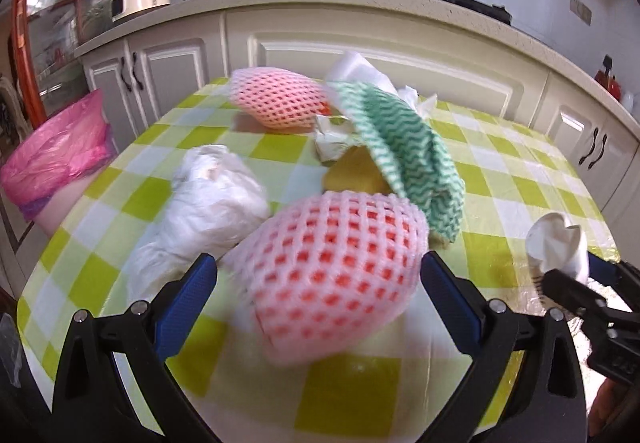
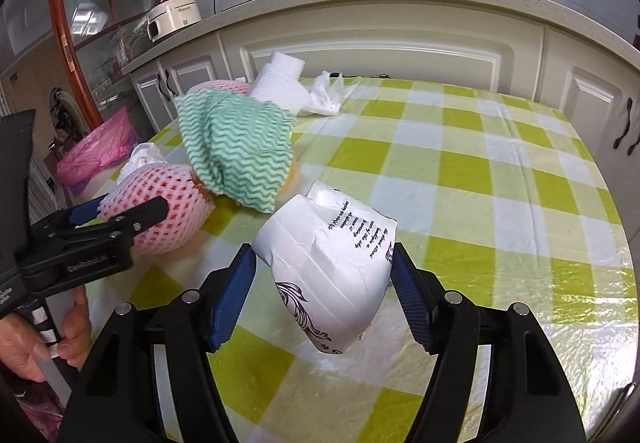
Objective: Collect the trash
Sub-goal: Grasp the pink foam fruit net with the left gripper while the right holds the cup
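Checked surface (image 2: 460,163) is littered around a green cloth (image 2: 236,147); netted fruit (image 1: 336,279) sits between the left gripper's (image 1: 320,283) open jaws; a crumpled cup (image 2: 332,271) with illegible script is clamped by the right gripper (image 2: 324,283).

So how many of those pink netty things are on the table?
2. One pink foam net sits between the left gripper's fingers; the other lies at the table's far side, behind the green cloth. More may be hidden.
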`<state>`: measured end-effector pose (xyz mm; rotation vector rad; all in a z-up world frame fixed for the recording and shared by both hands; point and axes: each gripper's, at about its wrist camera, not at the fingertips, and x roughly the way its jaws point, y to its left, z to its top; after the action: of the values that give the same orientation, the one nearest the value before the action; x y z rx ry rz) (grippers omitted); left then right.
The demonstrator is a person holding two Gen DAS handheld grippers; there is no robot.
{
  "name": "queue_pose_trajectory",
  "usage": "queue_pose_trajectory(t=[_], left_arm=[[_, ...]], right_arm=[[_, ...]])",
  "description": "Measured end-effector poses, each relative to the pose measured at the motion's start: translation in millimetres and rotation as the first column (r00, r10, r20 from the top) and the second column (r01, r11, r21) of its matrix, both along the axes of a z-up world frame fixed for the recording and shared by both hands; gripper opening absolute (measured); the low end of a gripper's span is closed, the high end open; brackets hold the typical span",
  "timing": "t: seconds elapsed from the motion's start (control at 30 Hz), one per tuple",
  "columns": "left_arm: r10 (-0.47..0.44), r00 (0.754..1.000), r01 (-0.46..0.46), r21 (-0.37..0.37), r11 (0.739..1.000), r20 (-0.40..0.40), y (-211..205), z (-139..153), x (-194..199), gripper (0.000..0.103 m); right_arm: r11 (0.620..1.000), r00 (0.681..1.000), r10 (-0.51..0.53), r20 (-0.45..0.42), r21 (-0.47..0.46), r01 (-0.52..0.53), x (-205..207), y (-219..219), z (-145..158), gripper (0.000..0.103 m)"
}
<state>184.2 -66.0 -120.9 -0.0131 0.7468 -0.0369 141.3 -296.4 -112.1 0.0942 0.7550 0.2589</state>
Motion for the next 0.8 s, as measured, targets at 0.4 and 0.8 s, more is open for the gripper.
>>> queue_pose_trajectory(t=[0.4, 0.8], left_arm=[[-0.150, 0.989, 0.150, 0.003, 0.989, 0.014, -10.3, -7.2, -19.1, 0.017], [-0.110, 0.980, 0.108, 0.020, 0.994, 0.166, 50.8, 48.9, -77.7, 0.016]], right_arm=[[1.000, 0.999, -0.010, 0.036, -0.007, 0.010, -14.2, 8.3, 7.7, 0.065], [0.996, 0.991, 0.075, 0.113, -0.050, -0.070, -39.8, 55.2, 44.1, 0.065]])
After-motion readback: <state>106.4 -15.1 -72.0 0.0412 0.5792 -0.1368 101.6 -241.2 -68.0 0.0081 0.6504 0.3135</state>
